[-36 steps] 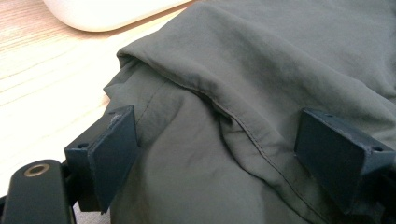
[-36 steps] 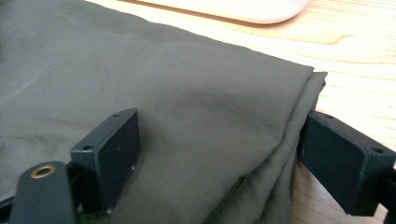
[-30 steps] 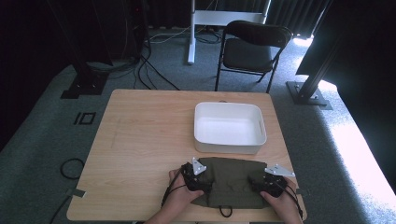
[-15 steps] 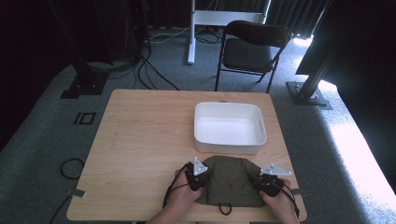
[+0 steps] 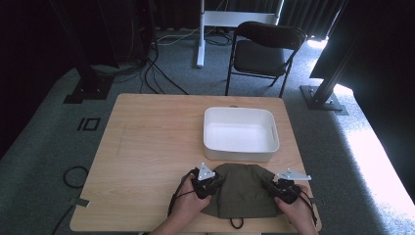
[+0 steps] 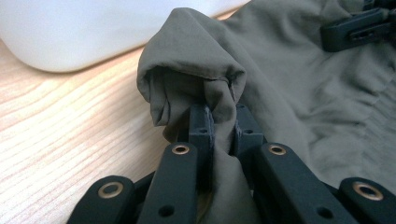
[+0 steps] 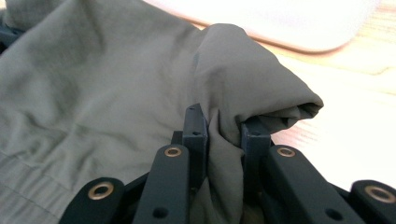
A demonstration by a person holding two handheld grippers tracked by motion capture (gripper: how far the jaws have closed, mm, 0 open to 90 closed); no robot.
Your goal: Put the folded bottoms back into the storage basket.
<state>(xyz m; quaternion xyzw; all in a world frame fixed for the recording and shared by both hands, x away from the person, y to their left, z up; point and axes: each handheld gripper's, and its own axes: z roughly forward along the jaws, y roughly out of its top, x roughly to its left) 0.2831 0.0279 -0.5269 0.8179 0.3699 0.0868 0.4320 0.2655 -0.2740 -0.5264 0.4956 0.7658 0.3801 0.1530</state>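
- High view: the olive-green fabric garment [image 5: 243, 190] lies flat on the light wooden table [image 5: 147, 147], at the near edge, right of centre. A black drawstring loop hangs off its 6 o'clock edge.
- High view: the white rectangular plastic tub [image 5: 241, 133] stands just beyond the garment at 12 o'clock. Whether tub and cloth touch cannot be told.
- High view: the left gripper [image 5: 205, 182] sits at the garment's 9 o'clock edge; the right gripper [image 5: 280, 188] sits at its 3 o'clock edge. Each is held by a hand entering from the bottom.
- Left gripper view: the jaws are nearly closed, with a bunched fold of the garment [image 6: 201, 88] pinched between them. The fold rises above the jaw tips and curls over. The tub wall [image 6: 93, 32] lies at 11 o'clock, and the other gripper's black jaw at 2 o'clock.
- Right gripper view: the jaws are closed to a narrow gap on a gathered fold of the garment [image 7: 243, 84], which bulges out toward 3 o'clock. The tub [image 7: 299, 23] lies at 1 o'clock.
- Markings: no brand, label or writing can be read on the garment, tub or grippers.
- Surroundings: a black folding chair [image 5: 266, 51] stands on the grey carpet beyond the table at 12 o'clock.
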